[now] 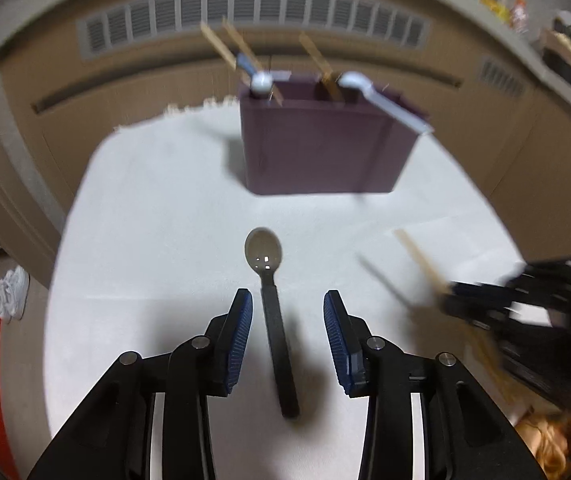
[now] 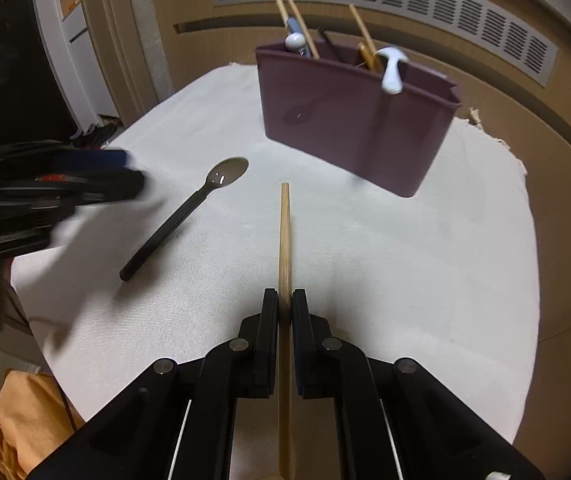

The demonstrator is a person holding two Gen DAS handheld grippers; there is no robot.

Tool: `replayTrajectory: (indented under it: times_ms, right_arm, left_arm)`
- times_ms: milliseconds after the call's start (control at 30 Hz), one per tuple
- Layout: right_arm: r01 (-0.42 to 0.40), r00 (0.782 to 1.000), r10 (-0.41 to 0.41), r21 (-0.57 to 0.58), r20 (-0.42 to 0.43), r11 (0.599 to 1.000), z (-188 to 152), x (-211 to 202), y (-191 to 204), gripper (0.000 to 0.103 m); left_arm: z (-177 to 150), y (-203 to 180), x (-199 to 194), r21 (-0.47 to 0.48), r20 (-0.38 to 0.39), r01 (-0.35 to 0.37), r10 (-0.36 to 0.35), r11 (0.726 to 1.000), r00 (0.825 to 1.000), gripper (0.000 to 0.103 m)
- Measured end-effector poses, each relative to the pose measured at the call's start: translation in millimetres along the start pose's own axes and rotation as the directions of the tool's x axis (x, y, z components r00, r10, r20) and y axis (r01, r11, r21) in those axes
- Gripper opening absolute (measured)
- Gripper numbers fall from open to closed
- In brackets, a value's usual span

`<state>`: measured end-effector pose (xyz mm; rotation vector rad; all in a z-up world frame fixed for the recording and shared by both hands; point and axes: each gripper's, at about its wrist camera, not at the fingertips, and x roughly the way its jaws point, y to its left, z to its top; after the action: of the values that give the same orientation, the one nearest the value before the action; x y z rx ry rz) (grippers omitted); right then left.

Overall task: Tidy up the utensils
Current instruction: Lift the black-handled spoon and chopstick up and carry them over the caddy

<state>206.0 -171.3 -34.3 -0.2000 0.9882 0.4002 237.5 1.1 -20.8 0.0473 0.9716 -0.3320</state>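
two utensils left: a black-handled spoon with a grey oval bowl (image 1: pixel 271 312) lying flat on the white cloth-covered table (image 1: pixel 157 240), and a plain wooden chopstick (image 2: pixel 284 240) already held.
holder: a dark purple plastic utensil caddy (image 2: pixel 349 120) stands at 12 o'clock on the cloth in both views; more wooden chopsticks and white-and-blue spoons already poke out of its top.
left gripper (image 1: pixel 287 340): jaws wide apart, holding nothing; its blue ridged pads (image 1: pixel 241 336) sit either side of the spoon handle without touching it.
spoon position: handle runs toward 6 o'clock, bowl toward 12 o'clock, well short of the caddy.
right gripper (image 2: pixel 285 312): jaws closed tight on the chopstick, which points to 12 o'clock with its tip near the caddy's front wall; its far end seems clear of the cloth, though i cannot tell for sure.
step in hand: by my reading, two jobs at once, the right side carrying a chopstick to the caddy, the left side lining up to grasp the spoon.
next move, left: probably lower a little and squeeze on the thin handle, keeping it centred so it does not roll.
next move, right: likely lift and tip the chopstick upright, then drop it among the chopsticks at 12 o'clock.
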Motion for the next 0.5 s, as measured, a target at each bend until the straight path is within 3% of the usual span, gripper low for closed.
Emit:
replayTrajectory:
  times_ms: [267,333,500]
  right_arm:
    - [-0.039,0.997,0.037,0.027,0.07,0.999,2.8,-24.4,-7.0,0.007]
    - [-0.046,0.995,0.043,0.036,0.085,0.998,3.0,-29.6,-8.7,0.007]
    - [-0.066,0.99,0.059,0.053,0.126,0.996,2.7,-42.7,-14.1,0.007]
  left_arm:
    - [34.8,1.0,64.4,-0.032,-0.135,-0.038,0.034,0.999,0.99,0.038]
    - [40.9,-1.2,79.8,-0.014,-0.167,-0.088,0.084,0.996,0.982,0.038]
    - [39.4,-3.1,84.2,-0.003,-0.157,-0.093,0.091,0.996,0.983,0.033]
